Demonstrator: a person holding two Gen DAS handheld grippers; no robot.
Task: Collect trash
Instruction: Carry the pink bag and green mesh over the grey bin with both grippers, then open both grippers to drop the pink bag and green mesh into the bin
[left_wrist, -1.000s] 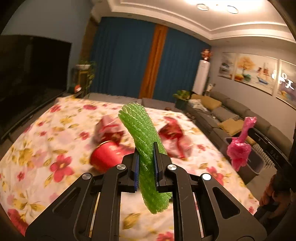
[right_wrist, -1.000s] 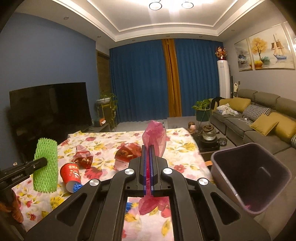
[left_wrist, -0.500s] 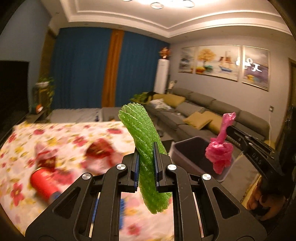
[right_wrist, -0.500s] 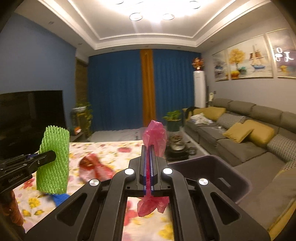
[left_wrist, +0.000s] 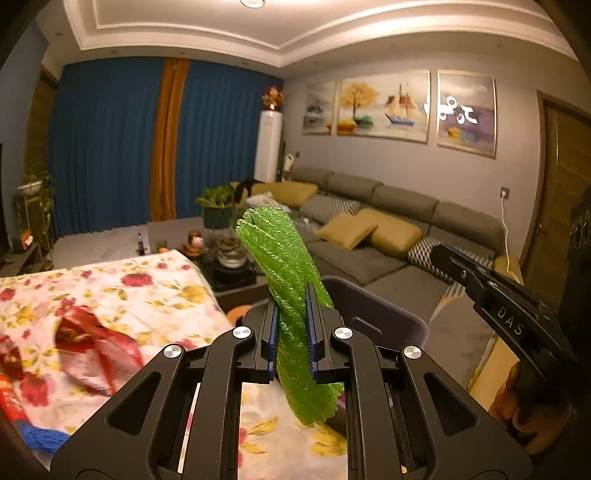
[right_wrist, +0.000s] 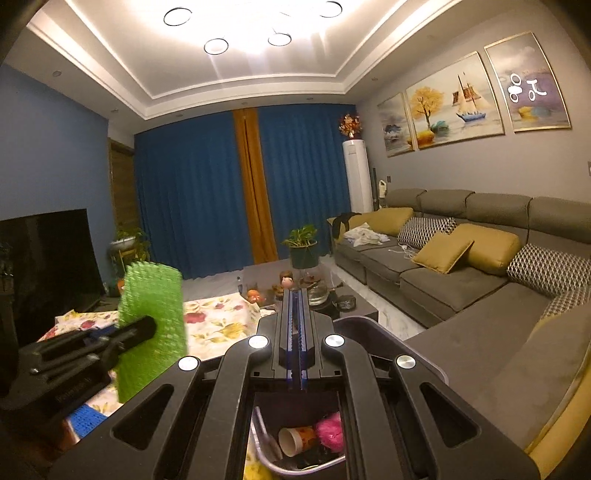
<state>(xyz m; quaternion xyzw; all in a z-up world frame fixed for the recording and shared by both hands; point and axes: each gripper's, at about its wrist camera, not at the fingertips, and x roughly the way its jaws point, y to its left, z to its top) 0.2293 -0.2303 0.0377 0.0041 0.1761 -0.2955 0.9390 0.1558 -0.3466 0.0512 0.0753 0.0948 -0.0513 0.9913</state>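
Observation:
My left gripper is shut on a green foam net sleeve, which stands up and tilts left between the pads. Just behind it is the dark purple trash bin. My right gripper is shut with nothing between its fingers and hangs over the bin's rim. Down in the bin lie a crumpled pink bag and a paper cup. In the right wrist view the left gripper holds the net sleeve at the left, over the table's edge.
The table with a floral cloth lies to the left, with a red wrapper and a blue object on it. A low tea table stands beyond the bin. A grey sofa runs along the right wall.
Both grippers have swung right, away from the table and towards the bin. The pink bag is gone from the right gripper's fingers and now lies inside the bin.

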